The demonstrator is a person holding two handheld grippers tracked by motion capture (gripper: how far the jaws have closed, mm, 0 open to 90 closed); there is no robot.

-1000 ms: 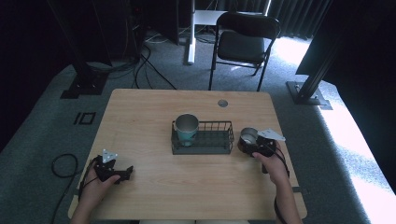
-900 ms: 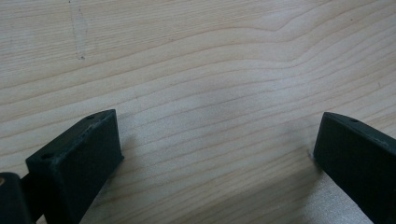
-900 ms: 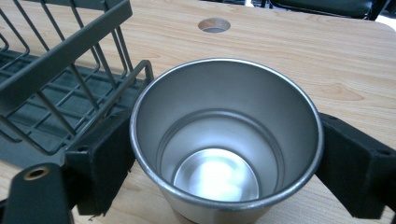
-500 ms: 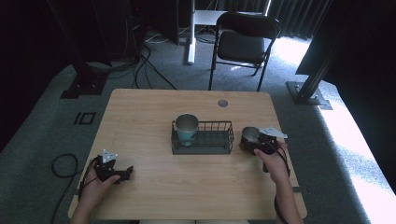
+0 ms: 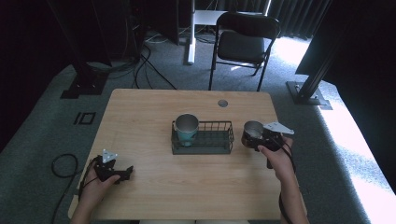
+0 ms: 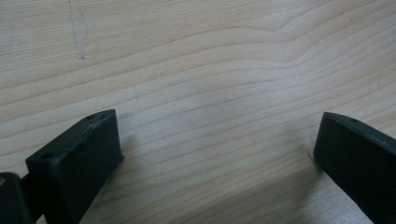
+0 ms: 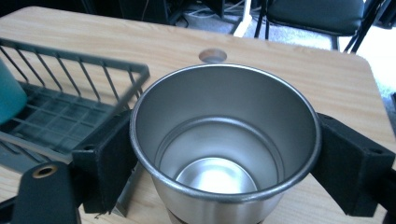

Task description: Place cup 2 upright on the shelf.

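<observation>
Right hand-held gripper point(image 5: 256, 137) clamps a steel cup point(image 7: 224, 144) upright, just right of the wire basket point(image 5: 210, 140) holding a teal cup point(image 5: 187, 128). Left hand-held gripper point(image 5: 125, 173) rests wide open, empty, on the light wood desk point(image 5: 140, 116). Grey carpet, black chair point(image 5: 245, 39) behind. Steel cup has shifted slightly right since earlier.

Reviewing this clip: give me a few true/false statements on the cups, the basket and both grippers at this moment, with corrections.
1. The right gripper is shut on a steel cup. True.
2. The teal cup stands in the wire basket. True.
3. The left gripper holds a cup. False: its jaws stand open over the bare table.
4. The steel cup is inside the basket. False: it is outside, off the basket's right end.
5. The steel cup is full. False: it looks empty.
</observation>
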